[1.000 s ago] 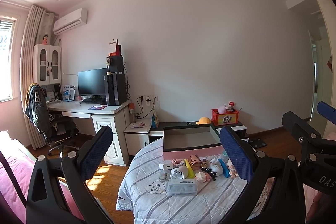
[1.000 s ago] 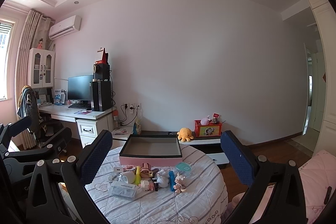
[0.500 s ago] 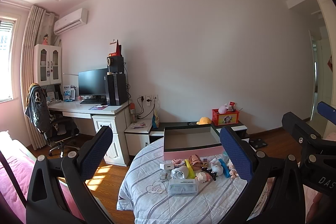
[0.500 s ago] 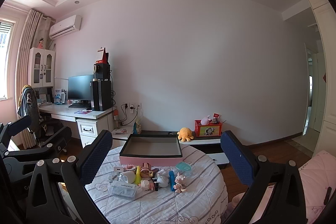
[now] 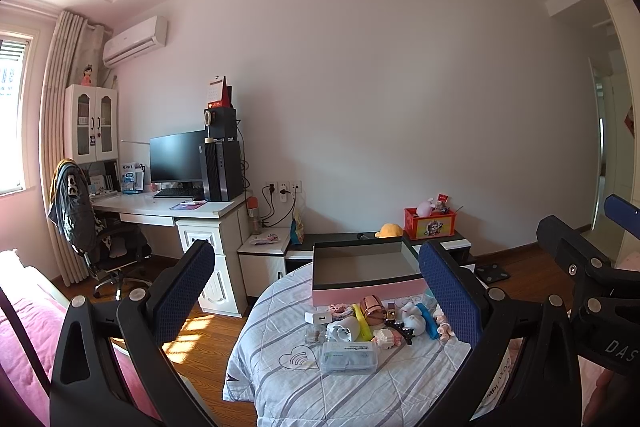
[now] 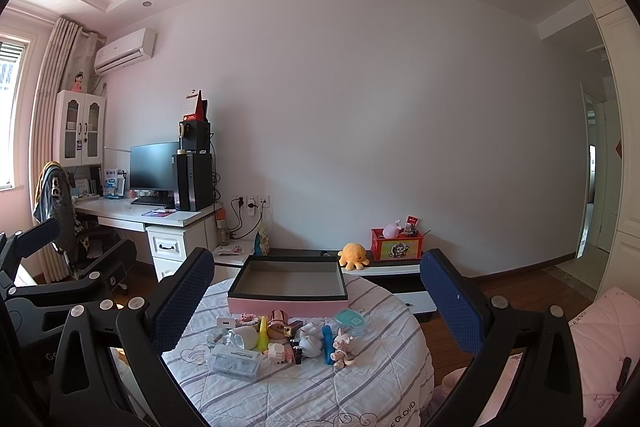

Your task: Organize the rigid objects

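Note:
A round table with a striped cloth (image 5: 288,387) (image 6: 384,379) carries an empty pink box with a dark rim (image 5: 366,293) (image 6: 288,305) at its far side. In front of the box lies a heap of several small items: a clear plastic case (image 5: 349,357) (image 6: 236,361), a white cup (image 5: 343,330), a copper-coloured cup (image 5: 372,309) (image 6: 277,321), a yellow stick, a blue stick (image 6: 327,343) and small figurines. My left gripper (image 5: 316,291) and right gripper (image 6: 316,291) hover open, well short of the table, with nothing between the fingers.
A white desk (image 5: 168,209) with monitor, computer tower and office chair (image 5: 80,219) stands at the left wall. A low cabinet behind the table holds a red toy box (image 6: 396,247) and an orange plush (image 6: 353,255). Pink bedding (image 6: 600,339) lies at the sides. Wooden floor surrounds the table.

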The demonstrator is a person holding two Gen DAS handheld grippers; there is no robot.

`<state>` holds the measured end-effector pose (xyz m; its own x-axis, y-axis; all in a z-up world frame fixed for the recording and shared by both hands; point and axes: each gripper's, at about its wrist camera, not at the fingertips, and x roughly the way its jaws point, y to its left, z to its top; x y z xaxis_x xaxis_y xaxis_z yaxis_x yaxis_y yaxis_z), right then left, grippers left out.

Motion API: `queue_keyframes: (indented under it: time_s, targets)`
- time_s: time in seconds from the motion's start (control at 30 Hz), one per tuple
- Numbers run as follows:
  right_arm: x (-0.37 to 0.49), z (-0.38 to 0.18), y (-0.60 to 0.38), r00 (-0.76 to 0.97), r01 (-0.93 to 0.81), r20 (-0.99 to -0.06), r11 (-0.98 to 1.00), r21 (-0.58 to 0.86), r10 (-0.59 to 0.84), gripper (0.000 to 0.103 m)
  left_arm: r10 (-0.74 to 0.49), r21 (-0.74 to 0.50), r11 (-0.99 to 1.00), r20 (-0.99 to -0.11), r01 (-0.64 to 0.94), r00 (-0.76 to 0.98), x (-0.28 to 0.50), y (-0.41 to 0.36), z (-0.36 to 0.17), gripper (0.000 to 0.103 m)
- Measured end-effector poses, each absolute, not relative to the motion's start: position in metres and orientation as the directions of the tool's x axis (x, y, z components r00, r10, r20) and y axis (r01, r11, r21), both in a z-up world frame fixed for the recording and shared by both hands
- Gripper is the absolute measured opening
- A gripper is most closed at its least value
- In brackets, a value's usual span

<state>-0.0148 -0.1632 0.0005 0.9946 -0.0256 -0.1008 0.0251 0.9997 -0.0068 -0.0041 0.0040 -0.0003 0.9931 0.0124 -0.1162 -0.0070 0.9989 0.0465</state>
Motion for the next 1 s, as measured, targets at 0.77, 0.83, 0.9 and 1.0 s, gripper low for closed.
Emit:
queue_keyframes:
  time_s: [0.77,0.83,0.9,1.0]
  targets:
    - [-0.0151,0.0008,-0.1629,0.994,0.025,-0.103,1.0,-0.009,-0.025,0.103,0.012,0.047,0.999,-0.117,-0.007,0.993,-0.0038,0.004,-0.0006,0.103]
    - [-0.0151,0.0009,-0.1628,0.994,0.025,-0.103,1.0,-0.009,-0.025,0.103,0.012,0.047,0.999,-0.118,-0.007,0.993,-0.0036,0.0038,-0.0006,0.103]
    - [-0.0156,0.0006,-0.1625,0.994,0.024,-0.105,1.0,-0.009,-0.025,0.103,0.011,0.048,0.999,-0.119,-0.006,0.993,-0.0038,0.0047,-0.0014,0.103]
    - [-0.0126,-0.0019,-0.1629,0.993,0.023,-0.115,1.0,-0.01,-0.024,0.103,0.009,0.049,0.999,-0.128,-0.002,0.992,-0.0015,0.0053,-0.0039,0.103]
